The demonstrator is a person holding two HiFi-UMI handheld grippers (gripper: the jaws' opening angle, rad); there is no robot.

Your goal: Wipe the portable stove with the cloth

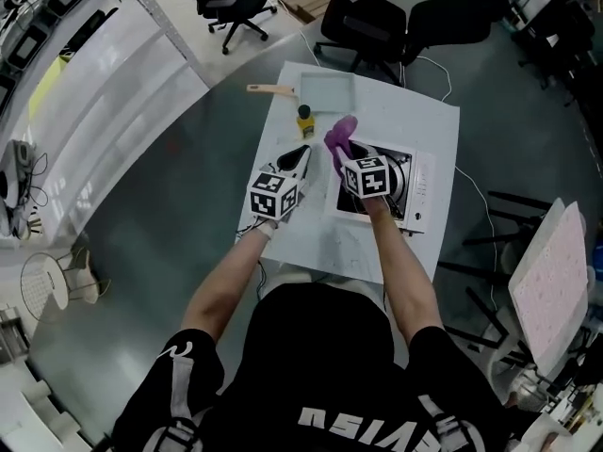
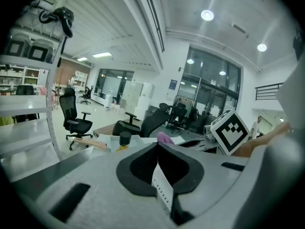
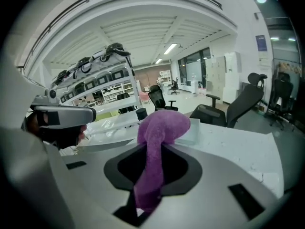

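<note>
The portable stove [image 1: 415, 188] lies on the right half of the white table [image 1: 311, 238]. My right gripper [image 1: 343, 154] is shut on a purple cloth [image 1: 338, 137], which stands up out of the jaws above the stove's far left corner. In the right gripper view the cloth [image 3: 161, 128] runs down between the jaws and bulges above the tips. My left gripper [image 1: 297, 161] hovers over the table just left of the stove, with its jaws together and nothing held. The left gripper view shows the cloth [image 2: 165, 138] and the right gripper's marker cube [image 2: 231, 131] beyond its jaws.
A small bottle [image 1: 304, 121] with a black cap stands behind the grippers. A pale tray [image 1: 327, 90] and a wooden-handled brush [image 1: 268, 89] lie at the table's far edge. Office chairs [image 1: 363, 26] stand beyond the table. A pink foam board [image 1: 551, 285] leans at the right.
</note>
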